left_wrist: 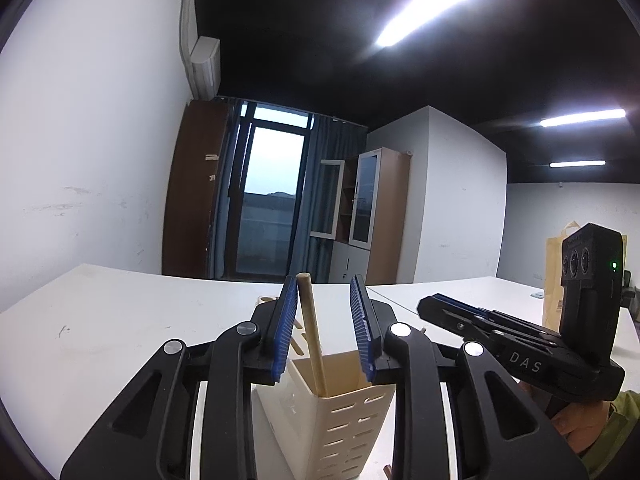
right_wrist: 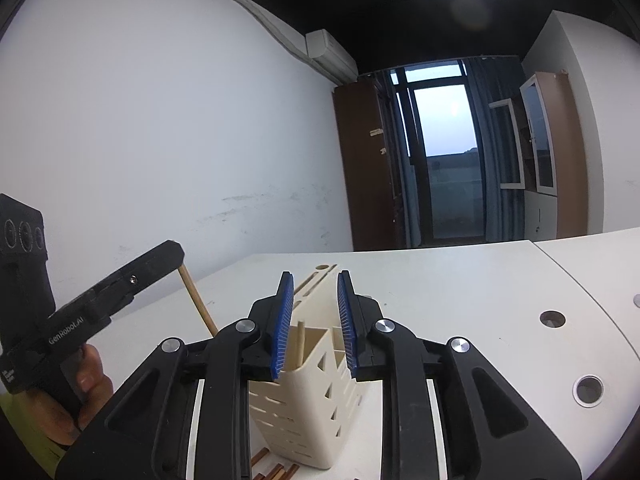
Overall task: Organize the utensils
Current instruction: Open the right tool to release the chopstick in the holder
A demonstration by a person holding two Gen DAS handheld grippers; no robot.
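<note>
Nearest in the left wrist view, the left gripper (left_wrist: 325,322) stands released, its blue pads apart, and a wooden chopstick (left_wrist: 313,332) stands between them, leaning just beside the left pad (left_wrist: 285,336); whether it touches that pad cannot be told. The chopstick's lower end sits inside the cream slotted utensil holder (left_wrist: 344,420), which stands on the white table (left_wrist: 120,320) directly under the jaws. In the right wrist view the right gripper (right_wrist: 311,320) is also released, its blue pads apart with nothing pressed between them, and the same utensil holder (right_wrist: 304,408) stands below, showing divided compartments; a second wooden chopstick (right_wrist: 300,344) stands upright in the compartment beside the right gripper's left pad. A few brown sticks (right_wrist: 276,470) lie on the table at the holder's foot. To the left there, the other gripper's black body, held by a hand (right_wrist: 86,384), reaches in above the tilted chopstick. Farther back on the table lies a cream slotted block (right_wrist: 316,280). Beyond stand a brown paper bag (left_wrist: 554,280), a brown wardrobe (left_wrist: 192,188), a window with blue curtains (left_wrist: 328,200), a glass-door cabinet (left_wrist: 376,208) and a wall air conditioner (left_wrist: 206,66).
</note>
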